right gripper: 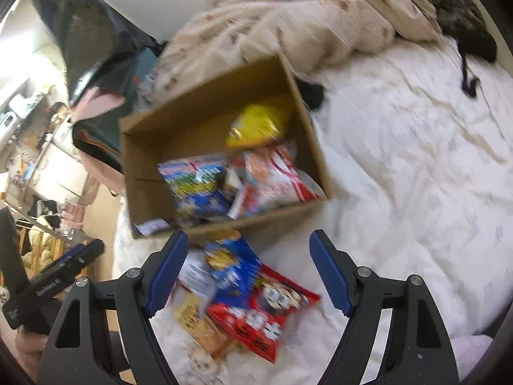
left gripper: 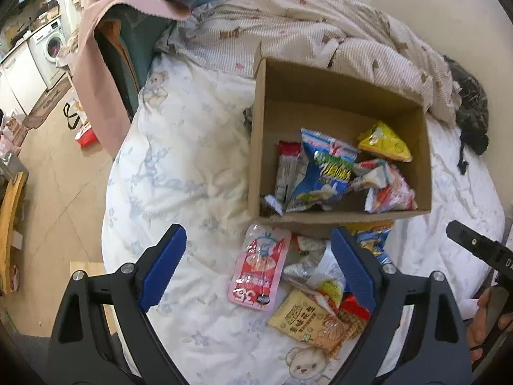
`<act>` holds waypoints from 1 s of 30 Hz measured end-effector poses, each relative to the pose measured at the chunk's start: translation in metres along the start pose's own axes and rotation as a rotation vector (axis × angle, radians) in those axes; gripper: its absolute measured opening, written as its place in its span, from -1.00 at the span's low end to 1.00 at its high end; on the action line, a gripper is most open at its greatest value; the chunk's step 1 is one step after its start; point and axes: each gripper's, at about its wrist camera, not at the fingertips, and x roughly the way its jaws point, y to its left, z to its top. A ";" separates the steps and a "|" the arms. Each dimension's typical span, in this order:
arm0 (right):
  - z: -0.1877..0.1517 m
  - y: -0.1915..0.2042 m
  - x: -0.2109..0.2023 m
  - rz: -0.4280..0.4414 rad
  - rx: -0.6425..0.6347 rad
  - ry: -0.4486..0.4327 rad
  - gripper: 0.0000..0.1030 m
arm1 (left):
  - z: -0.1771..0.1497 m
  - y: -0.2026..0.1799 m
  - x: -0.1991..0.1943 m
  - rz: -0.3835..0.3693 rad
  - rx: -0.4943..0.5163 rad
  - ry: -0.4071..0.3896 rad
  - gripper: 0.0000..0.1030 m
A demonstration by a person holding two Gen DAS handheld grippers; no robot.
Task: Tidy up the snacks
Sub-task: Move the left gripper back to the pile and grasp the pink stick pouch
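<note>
Glossy crinkled packets (left gripper: pixel 315 301) beside cardboard box (left gripper: pixel 336 80)

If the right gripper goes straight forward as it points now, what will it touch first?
Probably the blue snack bag lying on the bed before the cardboard box; the open right gripper frames it, though blur hides depth.

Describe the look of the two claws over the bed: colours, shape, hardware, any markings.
The left claw and the right claw look alike: black, angular frames with triangular cut-outs and silver round screws at the pivots. Each carries two blue fingers with ridged inner faces. White lettering on the black body is too blurred to read. No cables or sleeves are visible.
</note>
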 end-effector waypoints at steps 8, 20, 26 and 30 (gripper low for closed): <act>-0.010 -0.022 0.022 -0.014 0.080 0.096 0.56 | -0.018 -0.008 0.046 -0.040 0.013 0.218 0.75; -0.005 -0.024 0.025 0.002 0.116 0.103 0.56 | -0.021 0.019 0.132 0.013 -0.057 0.424 0.41; -0.004 -0.028 0.024 0.012 0.128 0.106 0.56 | -0.030 0.003 0.149 0.029 0.027 0.443 0.41; -0.005 -0.033 0.022 0.014 0.145 0.109 0.56 | -0.032 -0.011 0.145 0.020 0.068 0.439 0.40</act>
